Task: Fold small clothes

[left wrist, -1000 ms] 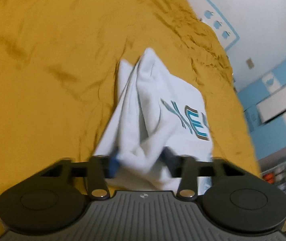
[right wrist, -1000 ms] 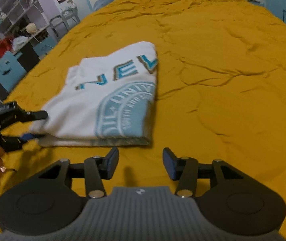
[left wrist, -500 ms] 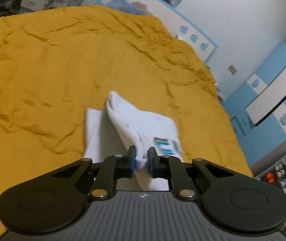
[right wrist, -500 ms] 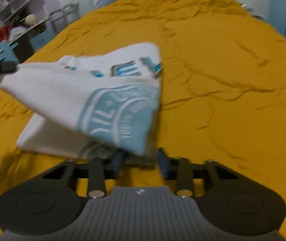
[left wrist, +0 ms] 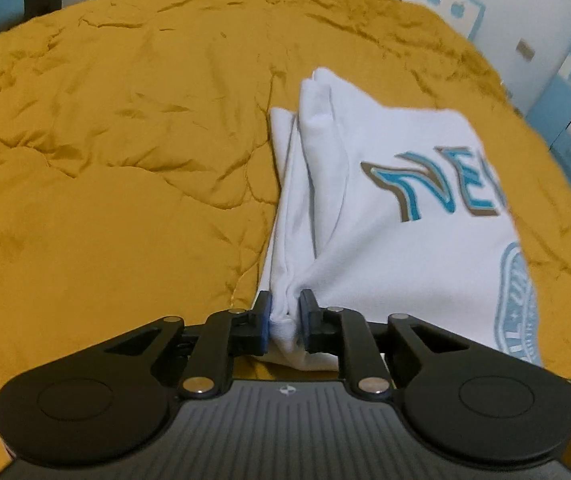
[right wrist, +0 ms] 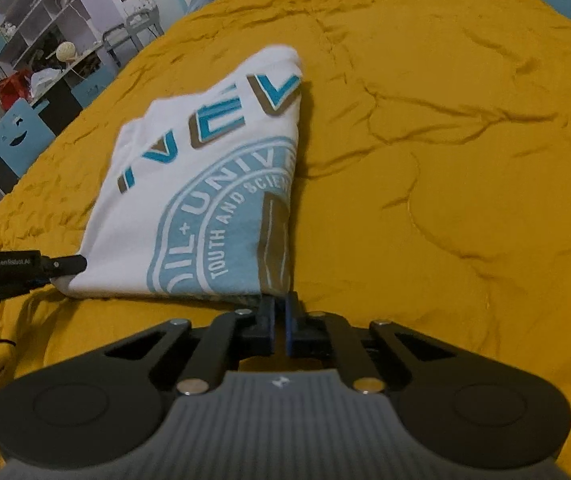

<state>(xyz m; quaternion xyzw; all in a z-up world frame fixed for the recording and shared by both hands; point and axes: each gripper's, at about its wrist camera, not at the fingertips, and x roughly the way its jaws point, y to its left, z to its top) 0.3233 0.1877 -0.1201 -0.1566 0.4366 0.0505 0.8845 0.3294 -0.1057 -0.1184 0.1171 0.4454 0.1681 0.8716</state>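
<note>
A folded white T-shirt [left wrist: 385, 216] with blue lettering and a round blue emblem lies on the mustard-yellow bedspread [left wrist: 125, 140]. My left gripper [left wrist: 284, 314] is shut on the shirt's near left corner. In the right wrist view the same shirt [right wrist: 205, 184] shows, and my right gripper [right wrist: 280, 312] is shut on its near right corner, pinching a thin edge of cloth. The left gripper [right wrist: 65, 265] also shows there at the shirt's left corner, held by a hand. The shirt's near edge hangs slightly lifted between the two grippers.
The bedspread [right wrist: 445, 140] stretches wide to the right and far side of the shirt. Shelves and a desk with clutter [right wrist: 45, 60] stand beyond the bed's left edge. A blue and white wall [left wrist: 545, 40] lies past the bed.
Both grippers closed on the shirt's near corners and lifted the top layer. The raised cloth has since come back down lower and flatter over the shirt.
</note>
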